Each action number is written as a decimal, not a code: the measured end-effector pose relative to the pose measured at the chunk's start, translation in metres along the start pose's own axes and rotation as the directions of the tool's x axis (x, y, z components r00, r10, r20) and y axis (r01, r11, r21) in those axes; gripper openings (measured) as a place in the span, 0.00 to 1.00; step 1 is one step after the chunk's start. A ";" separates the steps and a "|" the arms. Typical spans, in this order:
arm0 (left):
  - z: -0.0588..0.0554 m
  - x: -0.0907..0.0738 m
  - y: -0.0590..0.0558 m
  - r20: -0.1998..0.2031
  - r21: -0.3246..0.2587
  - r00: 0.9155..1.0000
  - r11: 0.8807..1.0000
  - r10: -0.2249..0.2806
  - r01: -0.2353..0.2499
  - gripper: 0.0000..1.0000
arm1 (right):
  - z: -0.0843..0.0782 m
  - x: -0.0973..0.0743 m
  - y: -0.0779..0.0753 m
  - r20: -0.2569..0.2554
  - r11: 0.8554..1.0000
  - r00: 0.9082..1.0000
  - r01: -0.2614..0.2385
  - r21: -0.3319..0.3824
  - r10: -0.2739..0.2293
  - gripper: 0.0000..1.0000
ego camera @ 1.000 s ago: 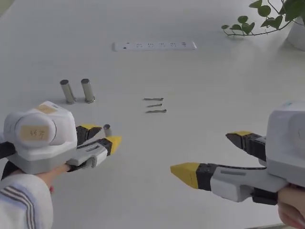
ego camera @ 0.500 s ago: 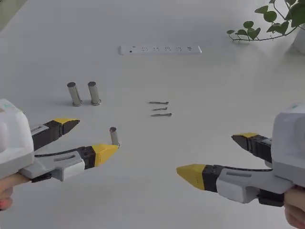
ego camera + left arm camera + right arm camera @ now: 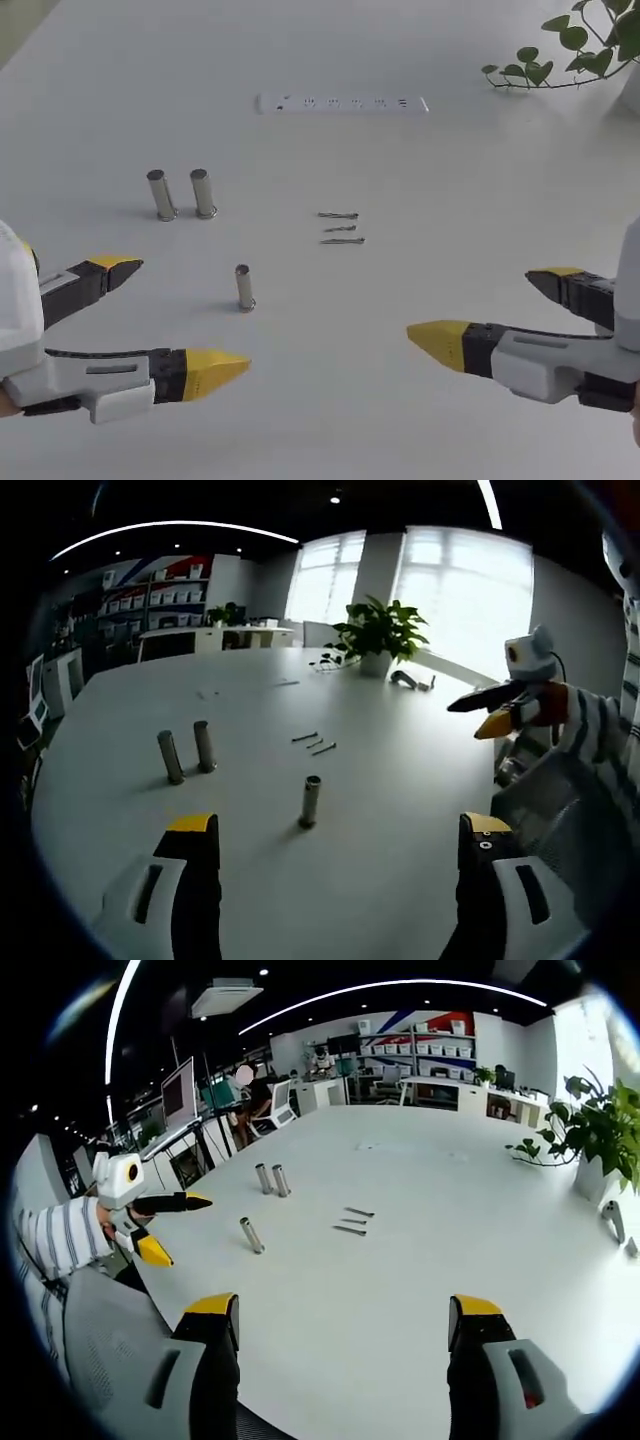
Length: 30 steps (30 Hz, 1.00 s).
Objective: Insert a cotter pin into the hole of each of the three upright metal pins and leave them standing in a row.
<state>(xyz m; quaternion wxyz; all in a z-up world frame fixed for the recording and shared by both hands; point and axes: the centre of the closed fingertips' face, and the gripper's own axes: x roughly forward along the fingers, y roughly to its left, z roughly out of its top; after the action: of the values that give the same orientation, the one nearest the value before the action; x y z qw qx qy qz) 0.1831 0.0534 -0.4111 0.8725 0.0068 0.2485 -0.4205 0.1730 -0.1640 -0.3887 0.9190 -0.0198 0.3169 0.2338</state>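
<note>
The lone metal pin (image 3: 243,288) stands upright on the white table (image 3: 400,400), with nothing touching it. Beyond it to the left, a second metal pin (image 3: 160,195) and a third metal pin (image 3: 203,193) stand side by side. Beyond it to the right, three cotter pins (image 3: 340,228) lie loose and parallel. A power strip (image 3: 342,103) lies far beyond it. The left gripper (image 3: 190,313) hovers just nearer than the lone pin, jaws wide apart and empty. The right gripper (image 3: 470,305) is well off to its right, also spread and empty.
</note>
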 end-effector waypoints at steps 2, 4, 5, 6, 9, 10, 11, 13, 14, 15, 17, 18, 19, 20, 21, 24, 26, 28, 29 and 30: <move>-0.004 -0.001 -0.001 -0.023 0.018 1.000 1.000 0.001 0.000 0.99 | 0.001 -0.001 -0.004 0.000 1.000 1.000 0.001 -0.005 -0.001 0.84; -0.005 -0.003 -0.002 -0.026 0.014 1.000 1.000 -0.003 0.004 0.99 | 0.004 -0.001 -0.005 0.001 1.000 1.000 -0.003 -0.023 0.003 0.84; -0.005 -0.003 -0.003 -0.024 0.008 1.000 1.000 -0.005 0.005 0.99 | 0.005 -0.001 -0.006 -0.003 0.999 1.000 -0.009 -0.040 0.009 0.84; -0.006 -0.004 -0.003 -0.022 0.005 1.000 1.000 -0.005 0.005 0.99 | 0.005 -0.001 -0.006 -0.010 0.997 1.000 -0.024 -0.075 0.023 0.83; -0.007 -0.006 -0.002 -0.024 0.003 1.000 1.000 0.001 -0.001 0.99 | 0.006 0.003 -0.007 -0.049 0.990 0.998 -0.052 -0.131 0.046 0.84; -0.008 -0.007 -0.002 -0.027 0.004 1.000 1.000 0.003 -0.002 0.99 | 0.006 0.004 -0.006 -0.059 0.985 0.996 -0.073 -0.154 0.064 0.83; -0.009 -0.008 -0.002 -0.028 0.006 1.000 1.000 0.007 -0.007 0.99 | 0.009 0.006 -0.006 -0.061 0.982 0.995 -0.084 -0.168 0.075 0.83; -0.010 -0.009 -0.001 -0.029 0.002 1.000 1.000 0.007 -0.007 0.99 | 0.015 0.010 -0.004 -0.066 0.971 0.993 -0.113 -0.210 0.101 0.82; -0.011 -0.010 -0.001 -0.031 0.000 0.999 1.000 0.009 -0.009 0.99 | 0.017 0.011 -0.004 -0.076 0.967 0.991 -0.122 -0.224 0.107 0.80; -0.011 -0.010 0.000 -0.032 0.000 0.999 1.000 0.011 -0.011 0.99 | 0.019 0.012 -0.005 -0.082 0.962 0.991 -0.123 -0.243 0.106 0.79; -0.012 -0.012 0.001 -0.032 0.003 0.999 1.000 0.017 -0.017 0.99 | 0.026 0.018 -0.009 -0.093 0.950 0.992 -0.113 -0.292 0.089 0.79; -0.012 -0.013 0.001 -0.030 0.005 0.999 1.000 0.019 -0.019 0.99 | 0.027 0.020 -0.010 -0.105 0.945 0.990 -0.119 -0.305 0.091 0.79; -0.013 -0.014 0.002 -0.029 0.009 0.999 1.000 0.024 -0.024 0.99 | 0.028 0.022 -0.010 -0.113 0.941 0.989 -0.124 -0.316 0.092 0.78; -0.014 -0.014 0.003 -0.030 0.014 0.999 1.000 0.027 -0.026 0.99 | 0.030 0.026 -0.011 -0.122 0.936 0.988 -0.127 -0.328 0.092 0.78; -0.016 -0.015 0.003 -0.035 0.018 0.999 1.000 0.025 -0.024 0.99 | 0.030 0.028 -0.011 -0.133 0.932 0.987 -0.131 -0.339 0.091 0.78; -0.018 -0.016 0.004 -0.037 0.018 0.999 1.000 0.026 -0.025 0.99 | 0.036 0.035 -0.010 -0.146 0.915 0.985 -0.140 -0.379 0.090 0.77; -0.017 -0.018 0.003 -0.025 0.005 0.999 1.000 0.025 -0.025 0.99 | 0.039 0.038 -0.007 -0.145 0.909 0.983 -0.161 -0.386 0.113 0.77; -0.016 -0.019 0.003 -0.017 -0.004 1.000 1.000 0.024 -0.024 0.99 | 0.046 0.042 0.004 -0.122 0.903 0.976 -0.211 -0.374 0.178 0.72; -0.016 -0.019 0.003 -0.016 -0.006 1.000 1.000 0.024 -0.024 0.99 | 0.048 0.043 0.006 -0.119 0.902 0.975 -0.219 -0.371 0.188 0.69; -0.017 -0.019 0.004 -0.016 -0.009 1.000 1.000 0.025 -0.025 0.99 | 0.051 0.045 0.007 -0.121 0.901 0.973 -0.229 -0.370 0.197 0.65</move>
<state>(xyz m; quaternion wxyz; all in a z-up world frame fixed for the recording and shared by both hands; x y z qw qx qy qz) 0.1687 0.0734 -0.4182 0.8758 0.0092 0.2573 -0.4083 0.2301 -0.1293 -0.3741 0.8529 -0.1727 0.3024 0.3890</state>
